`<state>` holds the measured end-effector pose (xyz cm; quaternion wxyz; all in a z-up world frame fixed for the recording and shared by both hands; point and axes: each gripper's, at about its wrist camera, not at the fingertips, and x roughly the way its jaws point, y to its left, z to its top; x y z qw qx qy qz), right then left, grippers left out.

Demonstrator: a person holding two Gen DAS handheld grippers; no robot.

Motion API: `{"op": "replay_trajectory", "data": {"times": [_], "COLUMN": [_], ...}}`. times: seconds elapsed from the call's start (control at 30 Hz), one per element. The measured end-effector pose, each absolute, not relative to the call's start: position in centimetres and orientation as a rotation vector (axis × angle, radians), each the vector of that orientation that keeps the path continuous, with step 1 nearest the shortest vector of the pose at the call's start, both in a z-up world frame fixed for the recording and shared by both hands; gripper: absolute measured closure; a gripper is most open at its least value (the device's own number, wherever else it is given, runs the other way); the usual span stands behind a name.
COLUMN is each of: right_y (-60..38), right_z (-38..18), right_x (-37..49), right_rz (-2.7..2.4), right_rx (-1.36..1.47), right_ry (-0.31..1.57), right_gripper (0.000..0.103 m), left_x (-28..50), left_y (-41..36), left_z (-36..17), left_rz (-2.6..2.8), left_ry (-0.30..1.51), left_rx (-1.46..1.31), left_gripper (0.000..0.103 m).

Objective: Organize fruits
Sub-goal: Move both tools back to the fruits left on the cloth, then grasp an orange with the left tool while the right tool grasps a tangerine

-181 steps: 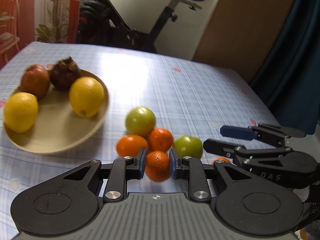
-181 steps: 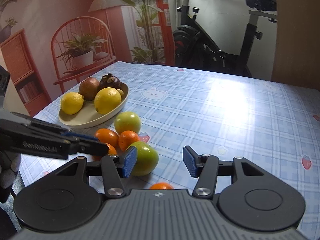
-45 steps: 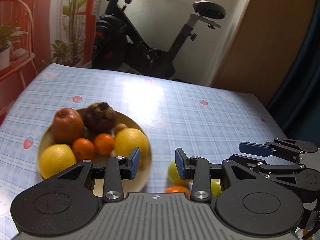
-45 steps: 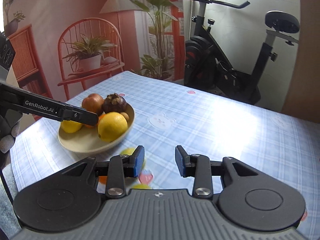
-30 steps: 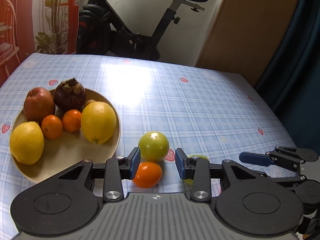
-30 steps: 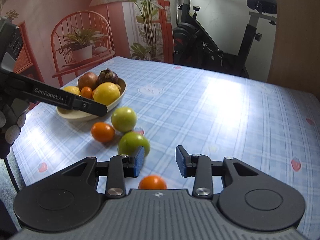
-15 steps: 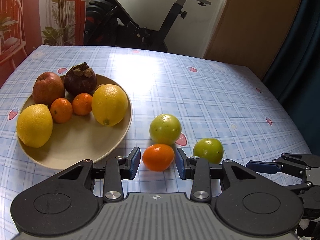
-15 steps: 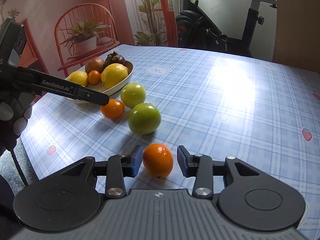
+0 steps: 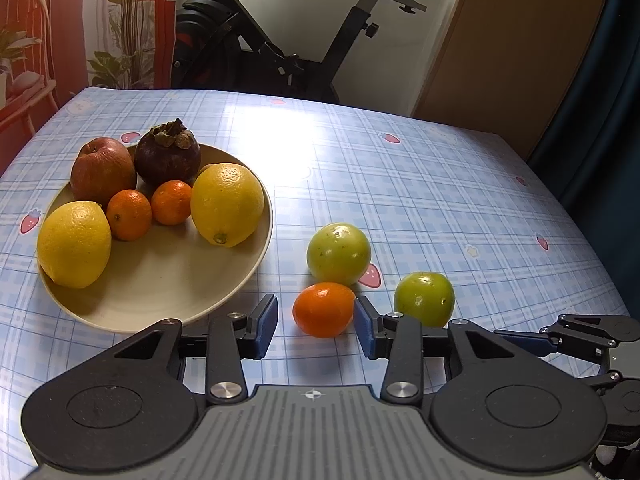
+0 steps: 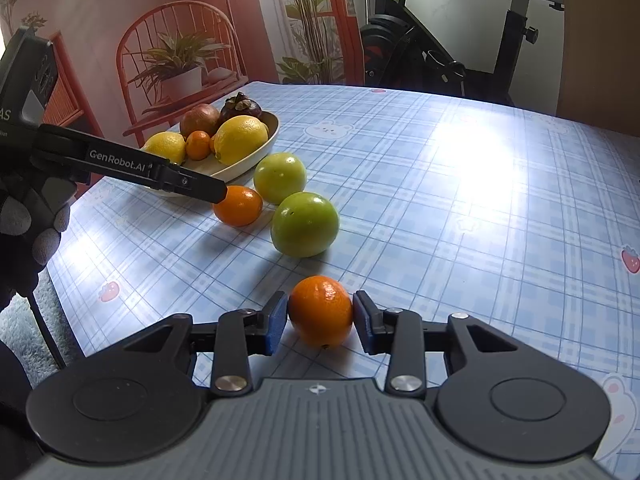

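We close both tongs squarely: right tongs (image 10: 320, 323) barely touching near tangerine (image 10: 320, 310), left tongs (image 9: 316, 325) spread around far tangerine (image 9: 323, 309).

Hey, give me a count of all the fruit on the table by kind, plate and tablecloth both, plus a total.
Lemons: 2
Tangerines: 4, two on the plate, two on the tablecloth
Green apples: 2
Red apple: 1
Mangosteen: 1
Total: 10
A small brownish thing behind the right lemon is mostly hidden and not counted.
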<state>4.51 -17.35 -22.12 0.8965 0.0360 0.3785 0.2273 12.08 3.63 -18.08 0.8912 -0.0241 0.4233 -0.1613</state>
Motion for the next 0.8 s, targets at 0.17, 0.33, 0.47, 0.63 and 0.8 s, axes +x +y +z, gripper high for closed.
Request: {"op": "replay_trajectory", "data": {"times": [0.17, 0.33, 0.47, 0.63, 0.8], "right_y": [-17.5, -17.7, -17.9, -18.0, -18.3], "right_z": [-22.1, -22.1, -22.2, -22.1, -22.1], "right_x": [4.7, 4.7, 4.8, 5.0, 5.1], "right_rz": [0.462, 0.452, 0.449, 0.445, 0.437], "right_rx": [0.079, 0.087, 0.093, 0.094, 0.099], "right_ry": [0.781, 0.783, 0.785, 0.786, 0.786], "right_gripper": [0.064, 0.064, 0.064, 0.064, 0.064], "left_x": [12.6, 13.3, 13.8, 14.1, 13.6], "left_y": [3.2, 2.8, 2.8, 2.0, 1.9], "left_z": [-18.4, -19.1, -19.4, -19.9, -19.9], "left_rz": [-0.348, -0.363, -0.374, -0.399, -0.402], "left_ry": [0.885, 0.900, 0.904, 0.917, 0.909], "left_rx": [-0.032, -0.008, -0.020, -0.013, -0.013], "left_gripper": [0.058, 0.058, 0.051, 0.061, 0.064]}}
